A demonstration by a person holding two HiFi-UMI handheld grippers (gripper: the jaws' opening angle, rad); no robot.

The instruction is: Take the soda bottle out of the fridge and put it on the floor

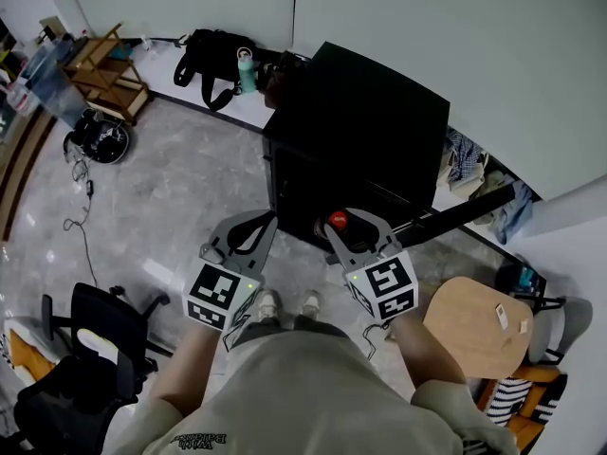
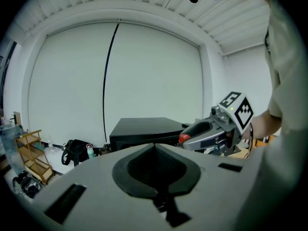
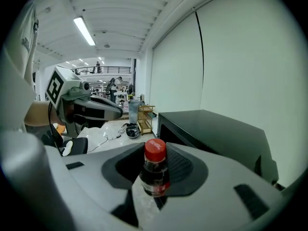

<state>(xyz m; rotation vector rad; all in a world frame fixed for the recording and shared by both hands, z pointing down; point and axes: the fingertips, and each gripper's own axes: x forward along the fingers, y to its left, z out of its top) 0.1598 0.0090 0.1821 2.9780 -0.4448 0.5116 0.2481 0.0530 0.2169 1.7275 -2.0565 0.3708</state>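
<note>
**Head view.**
- Right gripper [image 1: 345, 226]: jaws pinched on the soda bottle [image 1: 338, 221], whose red cap sat up between them. The bottle was already out of the black fridge [image 1: 360, 131], which stood just ahead of the jaws. It hung well above the floor [image 1: 171, 188], so it was judged to be mid-carry.
- Left gripper [image 1: 258, 226]: jaws pressed together with nothing in them. It sat beside the right one, apparently idle and kept clear of the load.

**Left gripper view.**
- The pads met at their tips around an empty hollow.
- The fridge stood beyond them, with the right gripper and its red cap off to the right.

**Right gripper view.**
- The pads clamped the bottle below its cap. The bottle stood upright, likely to keep it steady for setting down.
- The fridge lay ahead to the right.
</note>
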